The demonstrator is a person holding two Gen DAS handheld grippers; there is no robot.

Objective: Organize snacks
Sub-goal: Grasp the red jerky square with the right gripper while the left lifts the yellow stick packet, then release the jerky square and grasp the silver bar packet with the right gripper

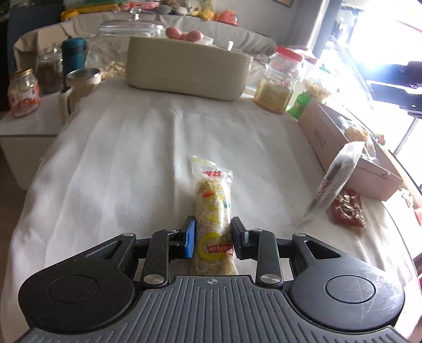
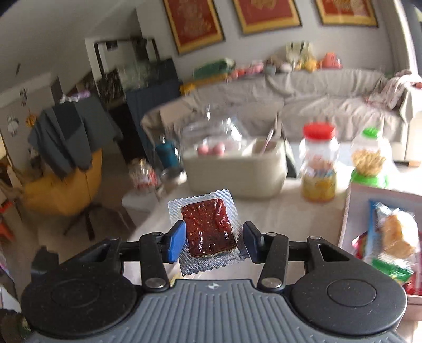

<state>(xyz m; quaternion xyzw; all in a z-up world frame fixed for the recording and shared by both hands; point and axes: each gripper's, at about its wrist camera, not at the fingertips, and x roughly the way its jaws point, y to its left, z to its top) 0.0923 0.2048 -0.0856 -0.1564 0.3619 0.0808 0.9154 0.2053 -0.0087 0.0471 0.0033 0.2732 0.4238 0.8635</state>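
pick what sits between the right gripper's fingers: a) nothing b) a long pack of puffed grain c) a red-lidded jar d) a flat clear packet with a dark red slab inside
d: in the right wrist view the right gripper holds a flat packet with a dark red slab in clear crinkle-edged wrap; the long grain pack is in the left gripper.

Your left tool [image 1: 212,233] grips the rice-crisp packet [image 1: 214,224] on the cloth-covered worktop [image 1: 118,171]. A cardboard box [image 1: 343,147] sits at right.

Beige tub [image 1: 188,70], teal flask [image 1: 73,55], framed pictures [image 2: 193,25]
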